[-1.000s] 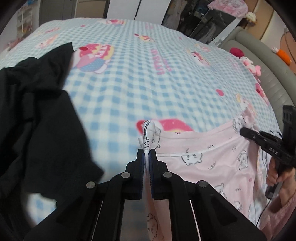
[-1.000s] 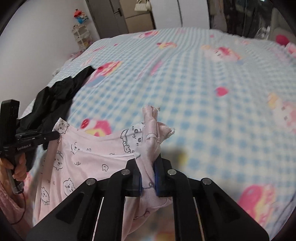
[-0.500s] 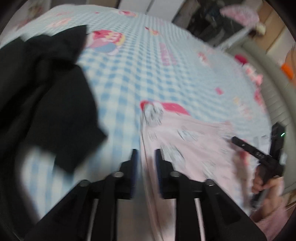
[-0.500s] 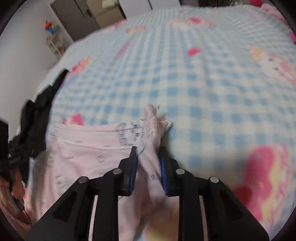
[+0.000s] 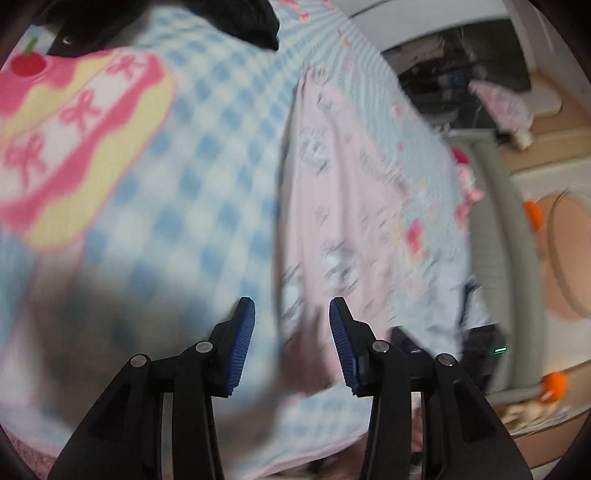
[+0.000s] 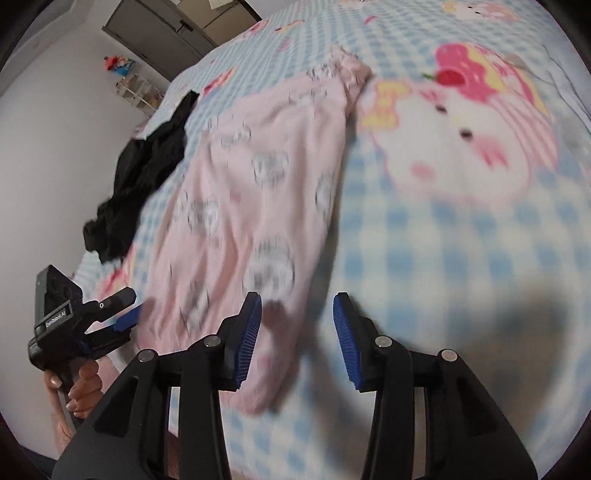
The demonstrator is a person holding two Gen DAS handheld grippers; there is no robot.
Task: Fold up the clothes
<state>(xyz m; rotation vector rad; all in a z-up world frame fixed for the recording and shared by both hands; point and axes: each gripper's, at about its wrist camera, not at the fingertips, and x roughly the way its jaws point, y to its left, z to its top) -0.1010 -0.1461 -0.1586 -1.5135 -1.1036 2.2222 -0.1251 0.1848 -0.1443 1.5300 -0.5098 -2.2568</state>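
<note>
Jaws of both grippers have just been opening and now stand about half open, nothing pinched. Right gripper (image 6: 297,317): blue pads seen at bottom centre of the right wrist view, the near end of the pink garment (image 6: 258,177) lying under and between them but not pressed. Left gripper (image 5: 291,325): same state in its own view, pads apart over the garment's near edge, cloth blurred below. It is also seen at lower left of the right view, held by a hand (image 6: 79,387).

Garment is laid out lengthwise on the checked bedspread (image 6: 443,258), running from bottom centre to upper centre of the right view, far end bunched near the cartoon print. Judged: it has been spread flat so that a fold can be made; release at the near end fits that. Creases are not readable, since both frames are motion-blurred.

Black clothing (image 6: 144,177) is heaped at left of the right view, beside the pink piece, apparently not touching; likely waiting its turn. Cabinet (image 6: 162,29) is seen at upper left, far.
</note>
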